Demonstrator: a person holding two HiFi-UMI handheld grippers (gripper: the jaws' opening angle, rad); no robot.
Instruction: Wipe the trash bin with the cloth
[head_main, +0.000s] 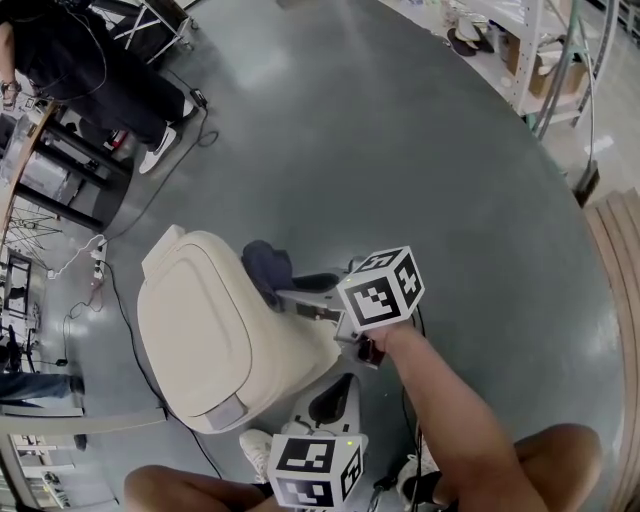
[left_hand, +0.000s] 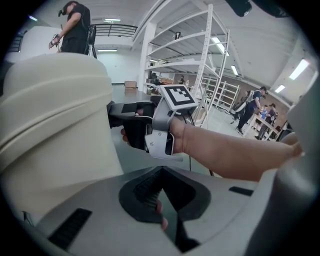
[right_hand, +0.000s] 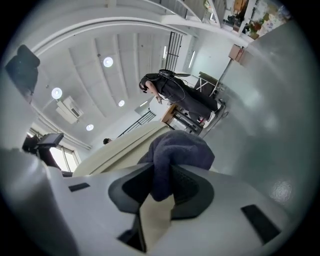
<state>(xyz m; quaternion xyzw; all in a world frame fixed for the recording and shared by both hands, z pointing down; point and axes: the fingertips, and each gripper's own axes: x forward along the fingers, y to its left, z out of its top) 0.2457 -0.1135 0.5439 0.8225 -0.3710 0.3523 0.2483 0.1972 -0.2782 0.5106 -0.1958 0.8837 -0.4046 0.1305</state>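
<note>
At the far left of the grey concrete floor (head_main: 400, 150) a person in black clothes and white shoes (head_main: 95, 62) stands by a dark-framed table, and a white power strip (head_main: 97, 250) lies with its cables nearer in. Right of that, in the near left-centre, stands the cream plastic trash bin with a closed lid (head_main: 195, 330). The crumpled dark blue cloth (head_main: 262, 270) is pressed to the bin's far right side, up by the lid edge. Just right of the bin's near corner the left gripper (left_hand: 160, 175) hangs low, its jaws clenched together with nothing between them, close beside the bin's wall but not clearly touching it. Beyond it, the right gripper (right_hand: 162, 175) reaches in from the right, its jaws clamped on a fold of the cloth, the bulk of which bunches out past the jaw tips against the bin. White metal shelving (head_main: 540, 50) stands at the far right
</note>
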